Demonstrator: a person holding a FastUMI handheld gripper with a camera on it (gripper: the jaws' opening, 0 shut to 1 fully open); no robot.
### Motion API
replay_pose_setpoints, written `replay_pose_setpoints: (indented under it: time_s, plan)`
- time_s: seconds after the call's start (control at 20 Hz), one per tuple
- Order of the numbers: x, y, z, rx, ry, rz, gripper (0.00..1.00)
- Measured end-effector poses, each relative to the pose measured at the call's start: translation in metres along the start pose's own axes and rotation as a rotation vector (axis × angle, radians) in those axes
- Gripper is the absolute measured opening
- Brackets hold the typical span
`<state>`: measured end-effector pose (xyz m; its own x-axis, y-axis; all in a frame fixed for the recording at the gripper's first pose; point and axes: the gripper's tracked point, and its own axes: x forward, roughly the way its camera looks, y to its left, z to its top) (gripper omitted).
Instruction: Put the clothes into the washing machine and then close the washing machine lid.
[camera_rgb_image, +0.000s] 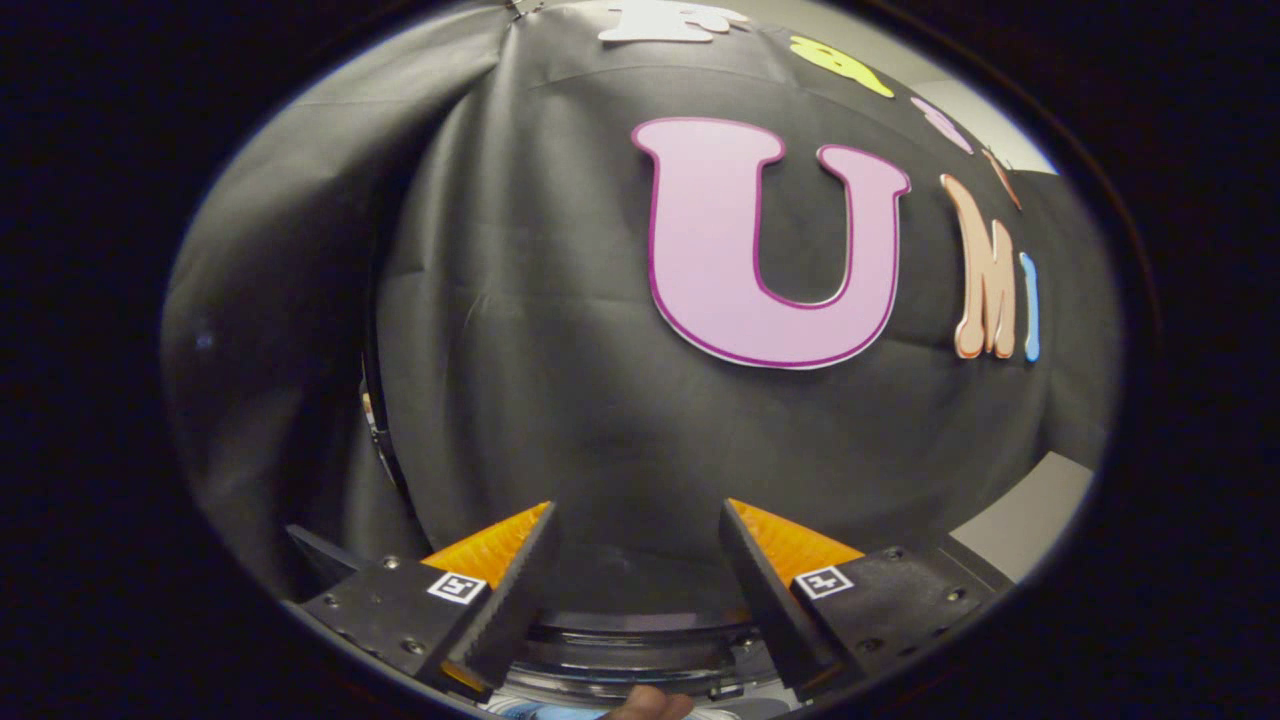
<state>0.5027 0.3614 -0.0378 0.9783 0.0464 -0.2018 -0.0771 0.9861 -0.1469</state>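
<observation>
Gripper (637, 520) fingers spread wide apart, nothing between them — no cloth, no contact with anything. Fingertips point straight at the booth's black cloth wall (560, 380), which hangs just beyond them and takes up most of what lies ahead. Each finger carries a small square marker tag on its base.

Below and between the finger bases: a curved, dark, glossy rim with a clear band — looks like the washing machine lid (630, 655), round edge running side to side under the fingers. Cannot tell whether it sits open or closed from here. Just under that rim, a bit of a person's hand (650, 706) and a strip of light blue fabric (545, 711) beside it — could be the clothes, too little visible to be sure.

Open room: free gap between the fingers, free space forward up to the cloth. To the left, a fold in the cloth with a dark vertical edge (372, 400). To the lower right, a pale flat surface (1030, 515) past the cloth's edge.
</observation>
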Motion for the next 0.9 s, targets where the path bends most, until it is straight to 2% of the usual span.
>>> replay_pose_setpoints:
  time_s: [0.35,0.6,0.9]
  plan:
    - [0.014,0.008,-0.019,0.106,0.043,0.080,0.94]
    - [0.014,0.011,-0.016,0.116,-0.015,0.076,0.93]
    - [0.008,0.007,-0.014,0.107,-0.004,0.071,0.94]
